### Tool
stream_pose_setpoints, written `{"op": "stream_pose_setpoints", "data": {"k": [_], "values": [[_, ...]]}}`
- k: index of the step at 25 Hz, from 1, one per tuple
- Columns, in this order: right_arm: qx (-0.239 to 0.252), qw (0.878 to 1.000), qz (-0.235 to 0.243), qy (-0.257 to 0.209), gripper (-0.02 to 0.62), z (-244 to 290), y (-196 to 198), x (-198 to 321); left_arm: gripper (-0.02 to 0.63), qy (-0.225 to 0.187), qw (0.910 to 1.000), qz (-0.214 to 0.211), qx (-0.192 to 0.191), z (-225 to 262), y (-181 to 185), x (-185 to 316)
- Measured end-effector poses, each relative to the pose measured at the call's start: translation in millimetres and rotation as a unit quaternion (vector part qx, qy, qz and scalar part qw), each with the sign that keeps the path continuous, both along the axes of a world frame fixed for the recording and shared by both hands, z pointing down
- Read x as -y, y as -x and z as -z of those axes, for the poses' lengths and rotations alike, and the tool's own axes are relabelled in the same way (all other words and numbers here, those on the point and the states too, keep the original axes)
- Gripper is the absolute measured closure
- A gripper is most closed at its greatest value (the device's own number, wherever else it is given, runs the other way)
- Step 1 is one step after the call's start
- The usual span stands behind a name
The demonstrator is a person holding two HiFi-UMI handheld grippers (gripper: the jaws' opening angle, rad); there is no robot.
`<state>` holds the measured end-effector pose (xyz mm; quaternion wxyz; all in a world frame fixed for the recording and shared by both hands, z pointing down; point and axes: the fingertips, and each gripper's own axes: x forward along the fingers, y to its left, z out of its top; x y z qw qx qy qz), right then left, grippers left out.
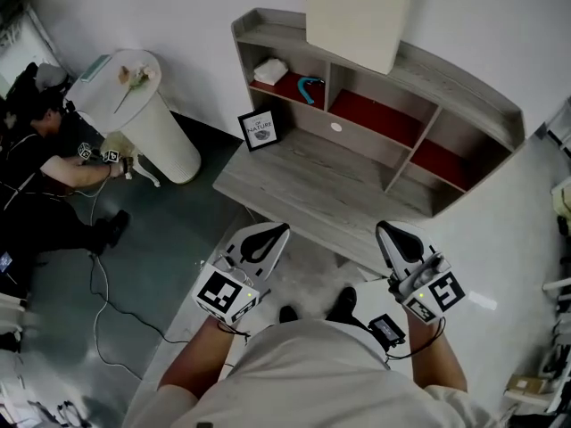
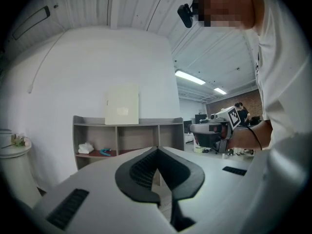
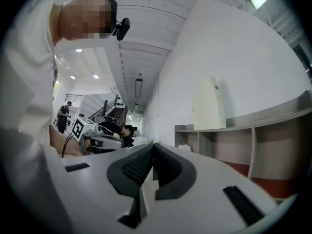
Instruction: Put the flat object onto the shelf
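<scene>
Tongs both pinched shut, empty: left tongs (image 1: 281,230), right tongs (image 1: 384,230). Cream flat board (image 1: 359,12) already stands atop grey wooden shelf (image 1: 459,86); best back off level.

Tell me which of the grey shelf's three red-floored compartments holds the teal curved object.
The leftmost compartment in the head view: the teal curved object lies on its red floor beside a white folded cloth. The other two show neither.

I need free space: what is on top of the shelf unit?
A flat cream board stands upright on the shelf unit; the top behind it is covered.
</scene>
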<state>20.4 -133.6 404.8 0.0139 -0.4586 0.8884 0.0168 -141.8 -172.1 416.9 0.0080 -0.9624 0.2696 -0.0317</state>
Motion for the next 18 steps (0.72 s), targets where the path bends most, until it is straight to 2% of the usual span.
{"op": "stream_pose_setpoints", "data": {"k": [4,9,14,18], "values": [[-0.006,1.0,-0.029,0.012,0.577,-10,22,-26,0.594,0.012,0.9997,-0.022,-0.003,-8,24,-14],[-0.018,0.999,-0.043,0.022,0.577,-17,35,-54,0.594,0.012,0.9992,-0.035,-0.012,-8,33,-31],[-0.014,0.999,-0.034,0.023,0.577,-18,35,-79,0.594,0.003,0.9989,-0.047,-0.008,-8,24,-57],[-0.024,0.999,-0.012,0.027,0.577,-22,25,-99,0.594,0.001,0.9994,-0.034,-0.012,-7,9,-77]]}}
